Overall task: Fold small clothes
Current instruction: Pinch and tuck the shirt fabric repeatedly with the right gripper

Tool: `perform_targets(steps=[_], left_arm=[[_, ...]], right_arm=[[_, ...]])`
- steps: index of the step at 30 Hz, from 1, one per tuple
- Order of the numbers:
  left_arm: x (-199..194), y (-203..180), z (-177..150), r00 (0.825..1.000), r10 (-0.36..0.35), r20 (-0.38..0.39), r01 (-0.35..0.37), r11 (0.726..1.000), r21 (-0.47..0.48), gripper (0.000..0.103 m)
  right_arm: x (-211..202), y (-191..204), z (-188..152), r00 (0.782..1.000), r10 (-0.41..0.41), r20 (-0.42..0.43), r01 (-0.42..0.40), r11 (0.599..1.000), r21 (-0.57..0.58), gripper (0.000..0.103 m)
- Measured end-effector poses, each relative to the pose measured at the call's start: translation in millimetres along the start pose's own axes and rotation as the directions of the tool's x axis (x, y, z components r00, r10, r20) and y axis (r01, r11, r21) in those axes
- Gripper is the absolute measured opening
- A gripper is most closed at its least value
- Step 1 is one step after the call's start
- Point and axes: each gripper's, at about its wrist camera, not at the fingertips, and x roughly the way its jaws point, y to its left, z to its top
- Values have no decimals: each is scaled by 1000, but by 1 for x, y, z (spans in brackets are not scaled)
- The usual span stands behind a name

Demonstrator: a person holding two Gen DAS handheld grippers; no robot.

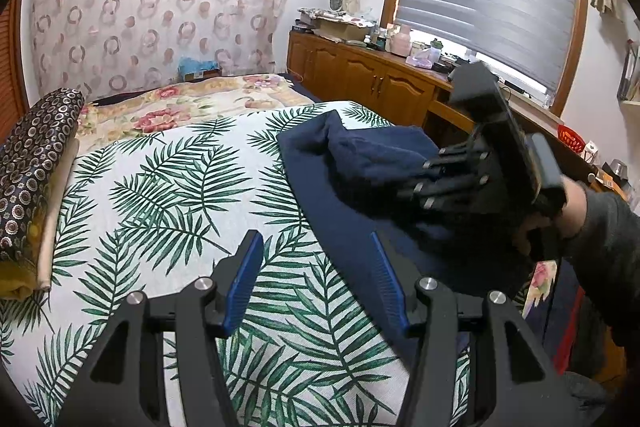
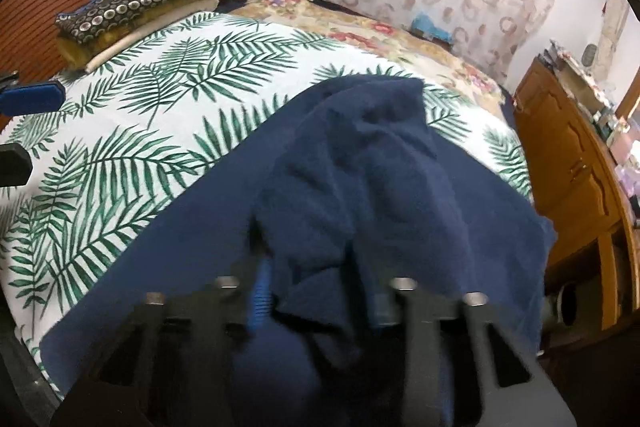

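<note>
On the bed, over the white cover with green leaves, lies a dark blue piece of clothing. It sits on the side of the bed near the wooden cabinets. Part of it is flat, and part is bunched up in soft lumps on top. What kind of clothing it is cannot be told.

The right wrist view is blurry low down. There the right gripper has 1 blue pad showing, and the other is hidden by the cloth. A fold of the blue cloth sits between its fingers, and they pinch it. In the left wrist view, the tips of this gripper are lost in the dark cloth, and a hand in a grey sleeve holds it.

The left gripper hangs over the leafy cover at the edge of the blue cloth. Its 2 blue pads stand apart with nothing between them.
</note>
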Motion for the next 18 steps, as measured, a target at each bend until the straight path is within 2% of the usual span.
perform_targets(steps=[3, 8, 11, 12, 13, 14, 18], left_arm=[[0, 0, 0, 1000, -1, 0, 1, 1000, -1, 54], [1, -3, 0, 1000, -6, -5, 6, 1000, -2, 54], [2, -3, 1, 1000, -7, -7, 7, 1000, -2, 54], [2, -3, 1, 1000, -8, -7, 8, 1000, -1, 54], [2, -4, 1, 1000, -8, -8, 8, 1000, 0, 54], [2, -5, 0, 1000, -9, -10, 9, 1000, 2, 54], [6, -7, 1, 1000, -13, -20, 13, 1000, 4, 54]], right_arm=[[-17, -20, 5, 999, 14, 48, -16, 999, 40, 10], [-43, -70, 20, 993, -62, 104, 49, 991, 127, 9], [-48, -110, 29, 969, -229, 92, 207, 957, 204, 9], [-50, -127, 30, 954, -290, 78, 263, 932, 249, 13], [-51, -137, 30, 944, -321, 72, 291, 917, 272, 22], [-54, -147, 30, 935, -348, 71, 313, 902, 298, 24], [-61, -153, 27, 937, -337, 90, 297, 907, 300, 24]])
